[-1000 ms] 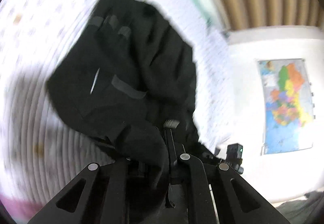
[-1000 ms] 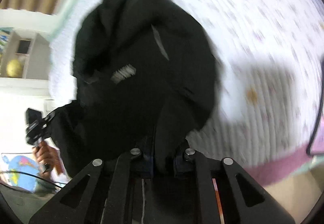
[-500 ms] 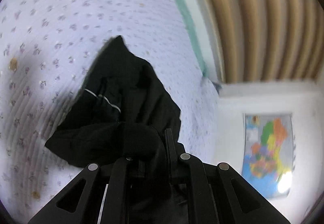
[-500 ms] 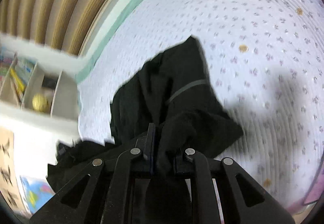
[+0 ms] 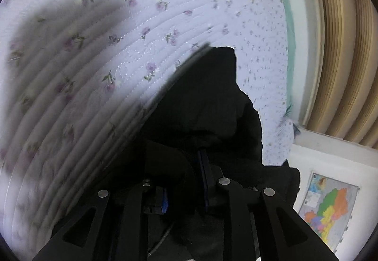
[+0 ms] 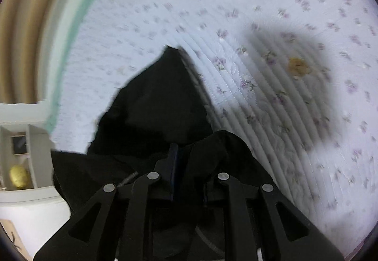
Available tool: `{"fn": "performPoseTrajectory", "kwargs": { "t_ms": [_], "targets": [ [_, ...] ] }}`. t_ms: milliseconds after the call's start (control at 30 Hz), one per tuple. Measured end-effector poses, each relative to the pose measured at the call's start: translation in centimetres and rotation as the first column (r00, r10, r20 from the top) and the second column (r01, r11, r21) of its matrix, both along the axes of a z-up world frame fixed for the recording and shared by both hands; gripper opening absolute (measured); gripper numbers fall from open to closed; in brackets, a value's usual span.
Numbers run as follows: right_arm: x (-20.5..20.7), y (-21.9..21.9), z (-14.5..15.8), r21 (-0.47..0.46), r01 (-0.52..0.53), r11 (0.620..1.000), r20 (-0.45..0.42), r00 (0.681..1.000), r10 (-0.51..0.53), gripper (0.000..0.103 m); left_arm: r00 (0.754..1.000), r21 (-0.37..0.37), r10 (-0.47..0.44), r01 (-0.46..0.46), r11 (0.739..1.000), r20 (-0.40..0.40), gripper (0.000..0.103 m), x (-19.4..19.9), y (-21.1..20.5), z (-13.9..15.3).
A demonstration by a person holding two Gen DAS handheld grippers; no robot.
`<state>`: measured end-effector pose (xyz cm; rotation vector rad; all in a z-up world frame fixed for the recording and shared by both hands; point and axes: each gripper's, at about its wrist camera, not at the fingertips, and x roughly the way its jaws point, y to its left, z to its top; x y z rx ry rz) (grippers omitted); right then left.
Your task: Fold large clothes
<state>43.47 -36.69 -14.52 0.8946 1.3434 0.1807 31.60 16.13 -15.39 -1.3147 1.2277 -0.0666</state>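
Black garment (image 5: 203,105) bunched between both jaws — quilt (image 5: 99,53) beneath

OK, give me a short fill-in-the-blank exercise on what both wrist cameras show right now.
1. Both the left gripper and the right gripper are shut on the same ____ garment.
2. The garment lies on a quilted bedspread printed with small ____.
3. On the wall in the left wrist view hangs a colourful ____.
4. A shelf compartment in the right wrist view holds a round ____-coloured object.

Missing words: black; flowers; map; yellow
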Motion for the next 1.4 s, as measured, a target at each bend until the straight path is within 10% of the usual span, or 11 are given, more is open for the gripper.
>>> {"fn": "performPoseTrajectory", "kwargs": {
  "t_ms": [267, 467, 567, 733, 900, 1033, 1133, 1233, 1400],
  "targets": [
    [0.3, -2.1, 1.6, 0.122, -0.074, 0.990, -0.019, 0.997, 0.077, 0.024, 0.946, 0.046, -0.299, 0.295, 0.954, 0.127, 0.031, -0.1, 0.7, 5.5],
    [-3.0, -3.9, 8.5, 0.105, -0.198, 0.975, 0.135, 0.974, 0.183, 0.037, 0.869, 0.212, -0.387, 0.334, 0.919, 0.308, 0.070, -4.4, 3.8, 16.1],
    [-3.8, -2.3, 10.6, -0.050, -0.248, 0.967, 0.210, 0.944, 0.253, 0.047, 0.844, 0.429, -0.470, 0.336, 0.838, 0.257, 0.081, -4.5, 2.3, 18.4],
    [-4.7, -3.1, 13.0, -0.040, -0.184, 0.982, 0.350, 0.918, 0.186, 0.049, 0.805, 0.658, -0.589, 0.403, 0.636, 0.075, 0.080, -2.3, -1.7, 15.8],
    [-4.6, -4.2, 13.2, -0.094, -0.159, 0.983, 0.347, 0.920, 0.183, 0.051, 0.834, 0.638, -0.537, 0.346, 0.688, 0.126, 0.080, 1.5, -2.0, 13.0],
    [-5.2, -8.1, 13.8, 0.217, -0.056, 0.975, 0.435, 0.899, -0.045, 0.066, 0.844, 0.604, -0.520, 0.346, 0.718, 0.134, 0.080, 4.0, -2.6, 11.5],
    [-4.5, -6.7, 14.7, -0.046, -0.065, 0.997, 0.448, 0.891, 0.078, 0.093, 0.855, 0.584, -0.498, 0.333, 0.740, 0.143, 0.080, 5.4, -2.3, 10.7],
    [-2.2, -3.3, 12.4, -0.260, -0.145, 0.955, 0.393, 0.887, 0.242, 0.093, 0.869, 0.550, -0.470, 0.319, 0.772, 0.155, 0.080, 6.6, -1.9, 10.0],
    [2.7, 0.4, 7.1, -0.357, -0.236, 0.904, 0.353, 0.862, 0.364, 0.092, 0.873, 0.521, -0.464, 0.328, 0.788, 0.152, 0.080, 8.1, -2.5, 9.1]
  ]
}}
